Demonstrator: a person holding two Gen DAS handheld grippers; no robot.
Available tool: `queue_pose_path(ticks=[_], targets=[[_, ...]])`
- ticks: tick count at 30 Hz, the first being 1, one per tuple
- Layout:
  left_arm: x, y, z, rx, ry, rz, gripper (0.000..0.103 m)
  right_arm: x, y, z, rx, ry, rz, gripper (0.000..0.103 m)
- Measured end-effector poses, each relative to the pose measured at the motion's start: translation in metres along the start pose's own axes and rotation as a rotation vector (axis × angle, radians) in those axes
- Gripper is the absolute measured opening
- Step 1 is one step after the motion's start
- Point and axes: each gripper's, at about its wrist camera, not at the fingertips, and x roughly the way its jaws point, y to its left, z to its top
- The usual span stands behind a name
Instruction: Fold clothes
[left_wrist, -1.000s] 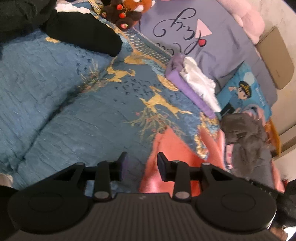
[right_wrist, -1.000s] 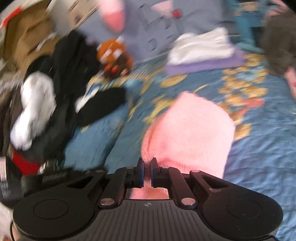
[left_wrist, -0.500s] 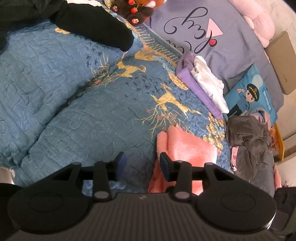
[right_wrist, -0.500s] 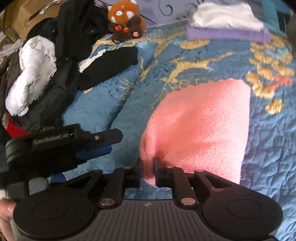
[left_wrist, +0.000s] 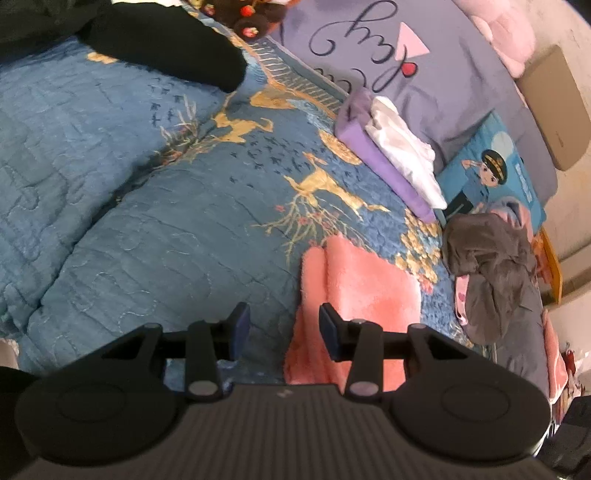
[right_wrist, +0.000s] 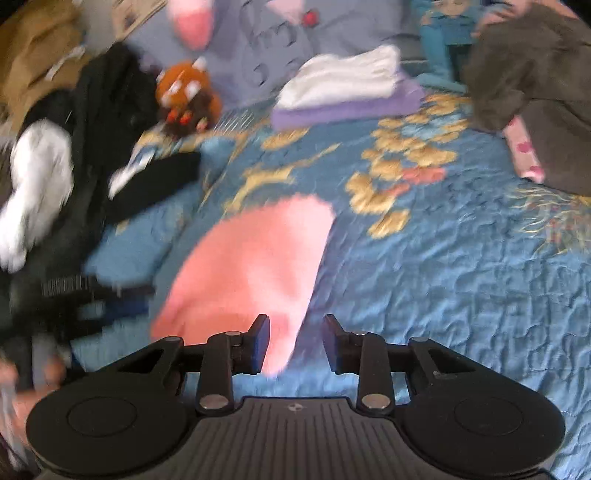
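Both jaws parted and empty, right gripper (right_wrist: 294, 343) just opening off the folded pink garment (right_wrist: 255, 258) at lower centre, left gripper (left_wrist: 283, 328) beside it — now back away cleanly without snagging the fleece.

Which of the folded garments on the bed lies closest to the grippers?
The pink fleece garment, lying alone just ahead of both grippers; the white and purple ones are stacked farther away by the pillow.
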Motion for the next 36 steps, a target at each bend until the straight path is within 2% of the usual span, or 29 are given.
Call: queue_pose_path(ticks=[2, 3, 5, 10, 11, 13, 17, 20, 23, 27, 30, 33, 36], targets=[[-0.002, -0.002, -0.001, 0.006, 0.005, -0.045, 0.048, 0.008, 0.012, -0.011, -0.091, 0.032, -0.014, 0.032], [-0.003, -0.004, -0.002, 0.011, 0.008, -0.074, 0.056, 0.011, 0.017, -0.014, -0.130, 0.039, -0.025, 0.032], [-0.004, -0.009, -0.005, 0.036, 0.016, -0.139, 0.059, 0.016, 0.027, -0.020, -0.196, 0.041, -0.048, 0.032], [0.004, -0.025, -0.012, 0.107, 0.060, -0.158, 0.059, 0.024, 0.034, -0.018, -0.243, 0.024, -0.098, 0.032], [0.008, -0.026, -0.013, 0.112, 0.078, -0.156, 0.059, 0.027, 0.034, -0.016, -0.244, 0.027, -0.104, 0.029], [0.016, -0.029, -0.015, 0.121, 0.115, -0.141, 0.059, 0.029, 0.032, -0.013, -0.222, 0.038, -0.122, 0.019], [0.034, -0.027, -0.019, 0.148, 0.148, 0.076, 0.059, 0.029, 0.018, -0.014, -0.132, 0.075, -0.154, 0.018], [0.041, -0.023, -0.018, 0.125, 0.162, 0.107, 0.060, 0.033, -0.001, -0.019, -0.062, 0.119, -0.154, 0.018], [0.037, -0.024, -0.017, 0.144, 0.120, 0.150, 0.061, 0.029, -0.012, -0.024, -0.032, 0.129, -0.166, 0.018], [0.018, -0.024, -0.010, 0.124, 0.030, 0.072, 0.062, 0.007, -0.019, -0.018, 0.009, 0.051, -0.109, 0.020], [0.008, -0.024, 0.001, 0.119, -0.031, 0.027, 0.068, -0.004, -0.021, -0.006, 0.033, -0.010, -0.071, 0.032], [0.016, -0.025, 0.017, 0.140, -0.035, 0.056, 0.069, -0.001, -0.022, 0.011, 0.070, -0.034, -0.034, 0.038], [0.035, -0.023, 0.036, 0.154, -0.001, 0.061, 0.069, 0.008, -0.024, 0.027, 0.122, -0.033, -0.002, 0.043]])
